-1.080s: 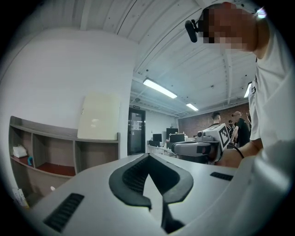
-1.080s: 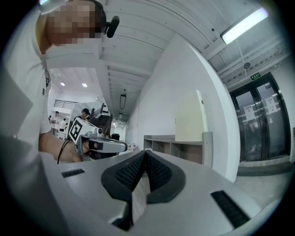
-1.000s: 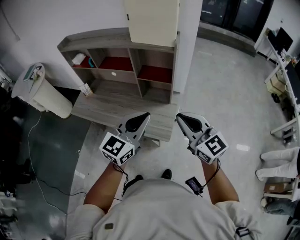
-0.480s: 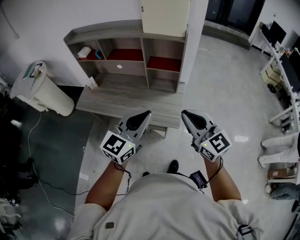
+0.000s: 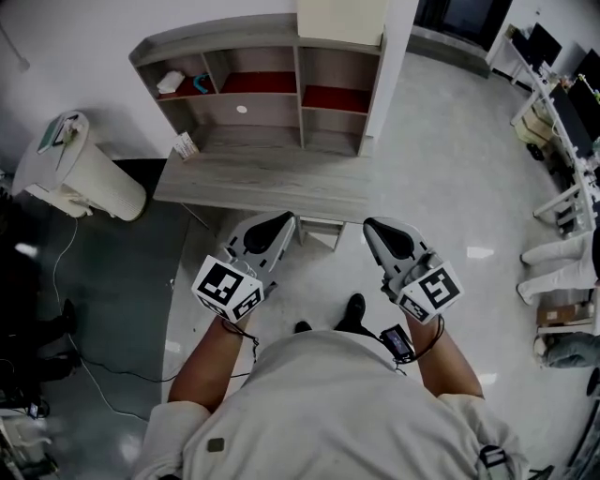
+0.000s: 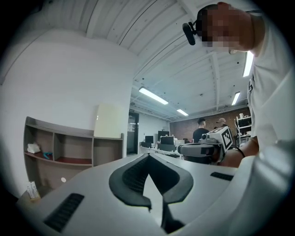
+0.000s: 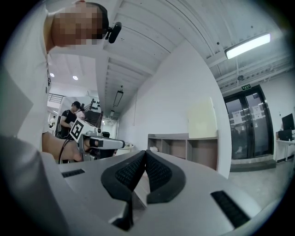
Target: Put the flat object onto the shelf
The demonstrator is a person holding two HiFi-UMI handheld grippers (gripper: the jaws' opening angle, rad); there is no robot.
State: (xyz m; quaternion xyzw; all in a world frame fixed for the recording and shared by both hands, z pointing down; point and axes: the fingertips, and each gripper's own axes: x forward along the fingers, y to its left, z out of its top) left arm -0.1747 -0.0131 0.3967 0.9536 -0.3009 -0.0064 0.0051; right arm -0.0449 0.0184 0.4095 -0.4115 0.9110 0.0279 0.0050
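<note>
**Standing before the worktop with both tools closed and empty**

A person stands on the pale floor, just short of the near edge of a grey wooden worktop, holding one tool in each hand. The left tool and the right tool sit side by side at about the same height, a little apart, both pointing toward the worktop. Each tool's own view shows its jaws shut tip to tip with nothing between them.

A small flat object stands on the worktop at its far left, just in front of the shelf — well away from both tools. What kind of thing it is cannot be made out.

The shelf runs along the far side of the worktop. Its top left compartment holds a white item with a teal item beside it. The two compartments to the right are lined in red. A small white round spot shows in the wide lower opening. A cream panel stands upright above the shelf's right end.

Left of the worktop, a white cylindrical bin leans on the dark floor. Office desks stand far right.
</note>
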